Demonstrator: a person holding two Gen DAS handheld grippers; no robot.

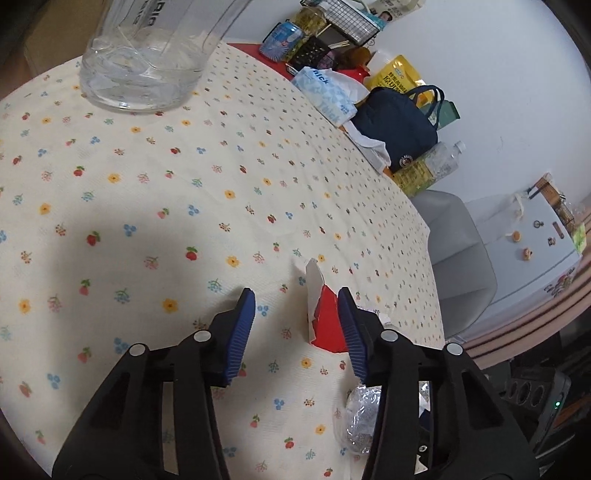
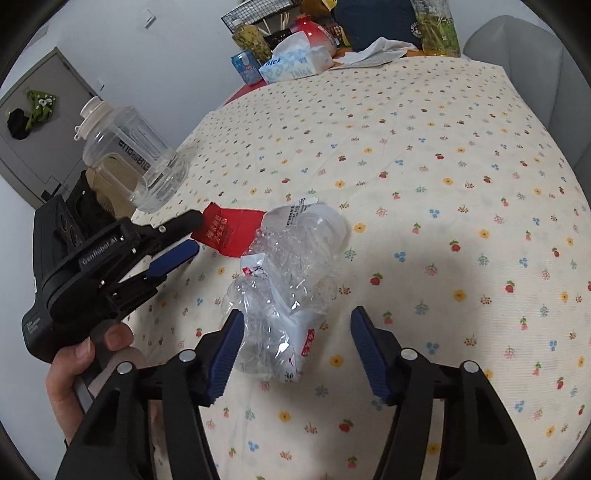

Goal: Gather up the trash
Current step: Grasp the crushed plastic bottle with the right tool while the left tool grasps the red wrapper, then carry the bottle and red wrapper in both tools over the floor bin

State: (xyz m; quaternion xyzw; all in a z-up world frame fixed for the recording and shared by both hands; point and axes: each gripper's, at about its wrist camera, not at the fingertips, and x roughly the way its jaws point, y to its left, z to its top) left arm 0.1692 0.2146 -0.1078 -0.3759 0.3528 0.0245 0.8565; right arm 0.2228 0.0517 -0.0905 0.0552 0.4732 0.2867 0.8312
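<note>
A surface (image 1: 147,206) covered with a cream cloth printed in small flowers and fruit carries two bits of rubbish near its edge. One is a torn red paper packet (image 1: 327,321), white on its inner side, standing up on the cloth; the other is a crumpled clear plastic bottle (image 2: 288,291) with a white label bearing red marks, lying on its side just beside the packet. The left claw (image 1: 295,328) is angled down at the packet: its right blue pad lies against the red face, the left pad stands well clear of it, so the claw is parted and grips nothing. Seen from the right wrist view, a hand (image 2: 74,365) holds that left tool by its handle, and its upper finger reaches the packet's corner. The right claw (image 2: 295,350) straddles the lower end of the bottle; its left pad is at the crushed plastic, the right pad stands apart with bare cloth between, so it too is unclenched and holds nothing. A big clear jug (image 2: 129,155) with a white cap stands farther back on the cloth. At the far edge are a tissue box (image 1: 325,94), a dark blue bag (image 1: 399,122), a yellow pouch (image 1: 397,75) and a wire basket (image 1: 347,18), and a grey chair (image 1: 461,266) stands beside the surface.
</note>
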